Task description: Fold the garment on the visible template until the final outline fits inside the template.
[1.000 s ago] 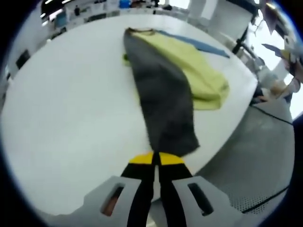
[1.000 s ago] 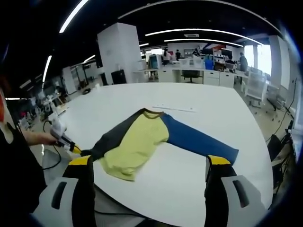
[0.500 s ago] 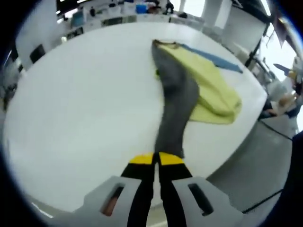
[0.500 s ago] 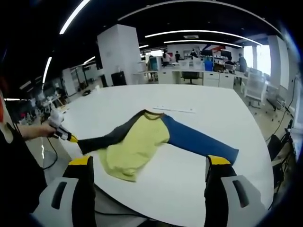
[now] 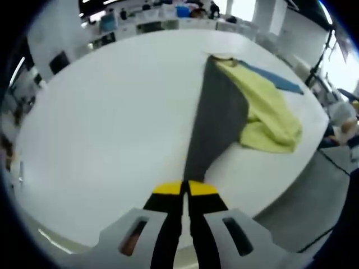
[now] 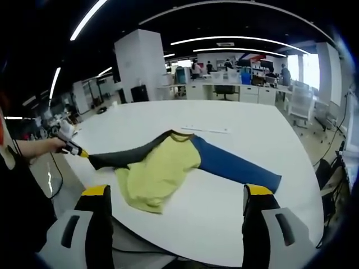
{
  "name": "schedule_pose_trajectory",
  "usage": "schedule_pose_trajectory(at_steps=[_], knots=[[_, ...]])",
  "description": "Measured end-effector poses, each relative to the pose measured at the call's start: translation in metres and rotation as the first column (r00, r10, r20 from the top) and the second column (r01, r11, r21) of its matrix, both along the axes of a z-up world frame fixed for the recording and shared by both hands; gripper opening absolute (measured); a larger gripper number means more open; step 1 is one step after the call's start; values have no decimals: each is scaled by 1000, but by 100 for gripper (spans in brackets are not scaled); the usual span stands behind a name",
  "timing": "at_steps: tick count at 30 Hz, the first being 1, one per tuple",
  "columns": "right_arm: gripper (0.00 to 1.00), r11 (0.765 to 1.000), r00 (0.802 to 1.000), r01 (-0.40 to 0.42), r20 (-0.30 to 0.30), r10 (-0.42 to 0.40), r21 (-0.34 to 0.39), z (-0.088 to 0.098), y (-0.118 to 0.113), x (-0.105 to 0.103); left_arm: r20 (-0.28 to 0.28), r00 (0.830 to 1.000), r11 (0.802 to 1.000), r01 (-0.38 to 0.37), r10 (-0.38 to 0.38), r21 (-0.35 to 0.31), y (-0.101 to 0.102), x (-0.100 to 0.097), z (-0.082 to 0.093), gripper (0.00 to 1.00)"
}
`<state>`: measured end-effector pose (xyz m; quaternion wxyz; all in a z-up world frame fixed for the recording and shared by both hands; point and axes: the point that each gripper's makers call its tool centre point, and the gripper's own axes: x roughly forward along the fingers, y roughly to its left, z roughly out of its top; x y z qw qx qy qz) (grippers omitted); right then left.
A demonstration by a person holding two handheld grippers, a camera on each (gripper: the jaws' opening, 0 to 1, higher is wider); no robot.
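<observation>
Across the white round bench [image 6: 247, 140] lies the garment [image 6: 168, 168], a long-sleeved top with a yellow body, one dark grey sleeve [image 5: 216, 120] and one blue sleeve [image 6: 235, 167]. From my left gripper [image 5: 183, 188] I see the fingers pressed together on the cuff end of the grey sleeve, which runs straight away from the yellow fingertips up to the collar at the far side. That sleeve is pulled taut and lifted off the bench near the fingers, while the yellow body [image 5: 269, 115] lies bunched to its right, near the bench edge. A strip of the blue sleeve shows beyond the yellow part.

From my right gripper [image 6: 176, 193] I see its fingers spread wide and holding nothing, well apart from the garment, which sits between them farther out on the bench. The blue sleeve stretches flat toward the right. At the left, the left gripper shows in a hand [image 6: 56, 143], clamped on the grey cuff over the bench's left edge. Desks and chairs stand in the far background.
</observation>
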<state>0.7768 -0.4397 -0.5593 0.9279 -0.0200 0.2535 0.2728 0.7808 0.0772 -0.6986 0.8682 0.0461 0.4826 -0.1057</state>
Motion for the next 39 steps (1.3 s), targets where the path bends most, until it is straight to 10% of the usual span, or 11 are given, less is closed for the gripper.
schedule_pose_trajectory(at_steps=[39], knots=[[97, 1000, 1000, -11, -23, 11, 3, -5, 28, 13, -60, 988, 989, -137, 141, 56, 96, 61, 4, 0]])
